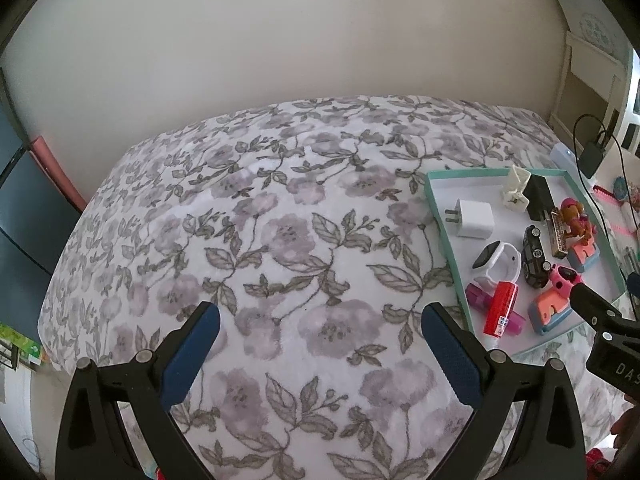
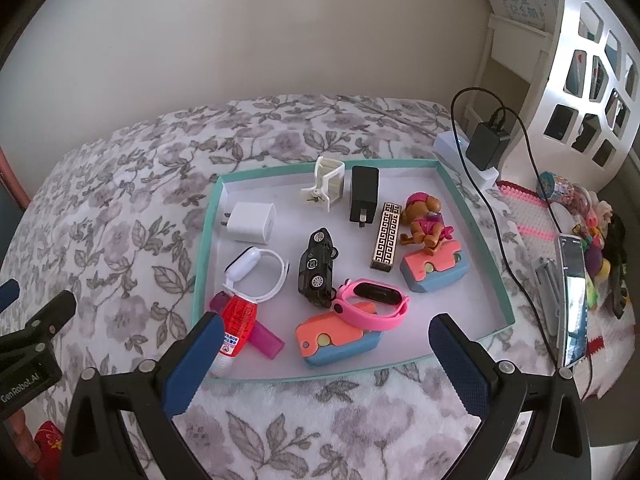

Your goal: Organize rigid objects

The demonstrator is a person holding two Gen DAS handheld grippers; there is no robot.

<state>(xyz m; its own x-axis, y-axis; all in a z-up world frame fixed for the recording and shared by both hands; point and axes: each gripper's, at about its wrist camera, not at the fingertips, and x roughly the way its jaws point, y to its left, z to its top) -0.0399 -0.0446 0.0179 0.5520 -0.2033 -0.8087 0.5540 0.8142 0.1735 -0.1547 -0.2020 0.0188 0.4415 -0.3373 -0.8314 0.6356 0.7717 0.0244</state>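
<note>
With both the left tool [image 1: 320, 354] and right tool [image 2: 322, 364] spread apart and empty, the shallow teal-rimmed cardboard tray [image 2: 200, 264] directly ahead is best approached squarely.

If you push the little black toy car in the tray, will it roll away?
Probably not. The black toy car seems to lie on its side, wheels facing sideways, so it would likely slide. It looks hard and stiff. Set upright, it might roll across the smooth tray.

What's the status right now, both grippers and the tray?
Left gripper open over bare bedspread. Right gripper open, short of tray. Tray full of small items, none gripped. Nothing blocking.
</note>
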